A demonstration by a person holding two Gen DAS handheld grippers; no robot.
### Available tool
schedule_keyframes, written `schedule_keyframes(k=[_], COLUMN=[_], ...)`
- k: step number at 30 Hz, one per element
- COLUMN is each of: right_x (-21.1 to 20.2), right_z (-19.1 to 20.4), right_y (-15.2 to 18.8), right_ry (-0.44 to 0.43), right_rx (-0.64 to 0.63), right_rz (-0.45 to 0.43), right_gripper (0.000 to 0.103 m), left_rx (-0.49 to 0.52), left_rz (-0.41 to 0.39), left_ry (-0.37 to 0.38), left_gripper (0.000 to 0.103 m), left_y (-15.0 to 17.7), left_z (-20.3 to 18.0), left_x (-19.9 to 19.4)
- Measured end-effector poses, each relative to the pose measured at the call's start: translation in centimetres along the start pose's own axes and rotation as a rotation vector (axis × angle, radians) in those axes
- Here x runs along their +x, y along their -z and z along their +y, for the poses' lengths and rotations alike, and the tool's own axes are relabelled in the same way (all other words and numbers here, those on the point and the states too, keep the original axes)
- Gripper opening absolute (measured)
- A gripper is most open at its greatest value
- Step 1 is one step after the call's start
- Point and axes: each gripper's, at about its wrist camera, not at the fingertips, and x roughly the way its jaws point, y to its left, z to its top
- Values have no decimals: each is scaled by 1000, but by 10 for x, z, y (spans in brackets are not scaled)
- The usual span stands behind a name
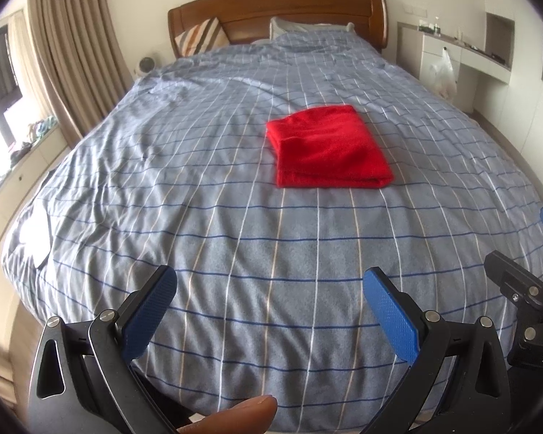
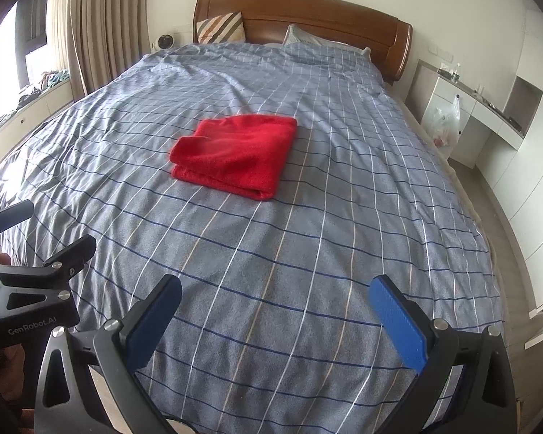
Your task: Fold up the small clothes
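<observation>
The cloth [image 1: 329,146] lies folded on the bed [image 1: 235,238], mid-bed, well apart from both claws. Left claw [image 1: 269,300]: wide open, empty; cloth ahead and right. Right claw [image 2: 275,307]: wide open, empty; cloth ahead and left. Neither is clearly nearer.

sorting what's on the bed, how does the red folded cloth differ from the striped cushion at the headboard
The red folded terry cloth is one plain colour; the square diagonal-striped cushion has brown, orange and pale stripes. The cloth lies flat mid-bed on the blue checked cover; the cushion leans upright against the curved wooden headboard. The cloth shows stacked layers; the cushion is one plump piece. Both are soft fabric.
</observation>
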Motion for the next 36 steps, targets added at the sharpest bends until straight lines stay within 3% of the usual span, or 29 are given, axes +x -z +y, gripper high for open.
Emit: schedule_keyframes(k=[7, 20, 36], right_x=[-4, -21, -29], right_z=[-1, -1, -3], right_y=[0, -4, -6], right_ry=[0, 12, 5], right_rx=[3, -6, 17], right_rz=[0, -27, -40], right_gripper=[102, 102, 102], left_rx=[-4, -4, -33], left_rz=[-28, -59, -23], left_ry=[-14, 26, 5], left_gripper=[103, 103, 103], left_y=[-3, -11, -6], left_z=[2, -1, -1], left_x=[-8, -26, -25])
